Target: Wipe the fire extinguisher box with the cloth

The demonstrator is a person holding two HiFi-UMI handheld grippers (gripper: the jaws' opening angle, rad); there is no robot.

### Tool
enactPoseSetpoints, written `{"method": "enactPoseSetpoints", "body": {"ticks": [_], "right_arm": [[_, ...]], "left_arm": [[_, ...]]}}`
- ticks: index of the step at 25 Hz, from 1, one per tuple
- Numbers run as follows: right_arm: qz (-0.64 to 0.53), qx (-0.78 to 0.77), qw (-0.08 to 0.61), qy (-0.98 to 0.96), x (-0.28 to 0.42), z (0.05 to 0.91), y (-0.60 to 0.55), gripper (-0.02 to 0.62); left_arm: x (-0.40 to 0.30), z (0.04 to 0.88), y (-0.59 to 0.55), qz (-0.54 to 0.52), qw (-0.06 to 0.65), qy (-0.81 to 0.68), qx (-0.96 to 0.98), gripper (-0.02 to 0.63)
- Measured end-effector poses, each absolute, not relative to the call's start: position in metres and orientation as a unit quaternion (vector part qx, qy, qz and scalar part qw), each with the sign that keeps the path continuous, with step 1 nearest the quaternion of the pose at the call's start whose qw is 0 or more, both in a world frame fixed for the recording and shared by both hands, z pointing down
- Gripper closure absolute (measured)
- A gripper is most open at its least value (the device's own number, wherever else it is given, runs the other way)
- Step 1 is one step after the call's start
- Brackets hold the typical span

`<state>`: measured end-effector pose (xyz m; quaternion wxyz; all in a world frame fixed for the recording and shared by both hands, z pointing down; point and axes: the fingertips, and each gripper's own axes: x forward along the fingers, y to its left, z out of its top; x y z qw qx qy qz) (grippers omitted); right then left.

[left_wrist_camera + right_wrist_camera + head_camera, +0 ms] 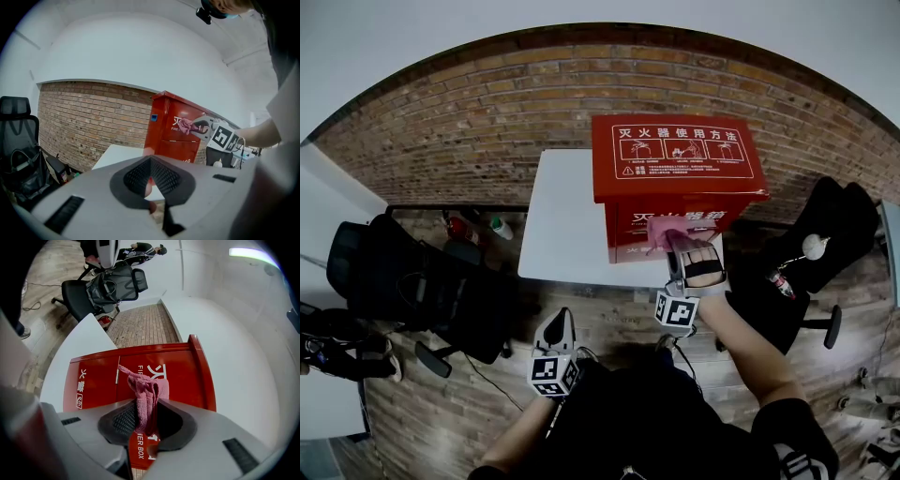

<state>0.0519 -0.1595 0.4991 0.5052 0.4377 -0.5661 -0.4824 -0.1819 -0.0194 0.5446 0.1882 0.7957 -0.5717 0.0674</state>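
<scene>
**Asker:** What's in your right claw?

**Me:** My right gripper [147, 414] is clamped on the cloth [145, 390]. It's pink, soft and nubbly, a waffle-like weave bunched into a thick rumpled wad. The ribbed black pads squeeze its middle, and a floppy tuft sticks out past the tips.

**Asker:** And where is that against the box?

**Me:** The fire extinguisher box [675, 159] is a boxy cabinet of smooth, glossy red, probably painted sheet metal. It has a flat lid that overhangs the front, with white diagrams and lettering printed on top. It stands on the white table [562, 225], a plain matte slab, on the right part of the top, next to the rough brick wall [487, 122]. The cloth's tuft is up at the front face, just under the lid's lip, over the white lettering. From my left gripper's view it looks to be touching the door, but I can't tell how hard it presses.

**Asker:** And your left claw?

**Me:** My left gripper [151, 164] is closed to a point. The ridged pads meet at the tips with nothing between them. It hangs low, short of the table's near edge and well apart from the box.

**Asker:** Anything else around?

**Me:** A black mesh-backed office chair [403, 281] loaded with dark bags, over a plank-patterned floor.
</scene>
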Motion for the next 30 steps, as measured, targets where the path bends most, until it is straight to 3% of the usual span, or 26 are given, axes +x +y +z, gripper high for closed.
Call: {"method": "enactPoseSetpoints", "body": {"ticks": [30], "right_arm": [[-0.456, 0.402, 0.529, -0.592, 0.056, 0.563, -0.163, 0.492]], "left_arm": [[-0.178, 0.559, -0.002, 0.069, 0.206, -0.591, 0.777, 0.572]]}}
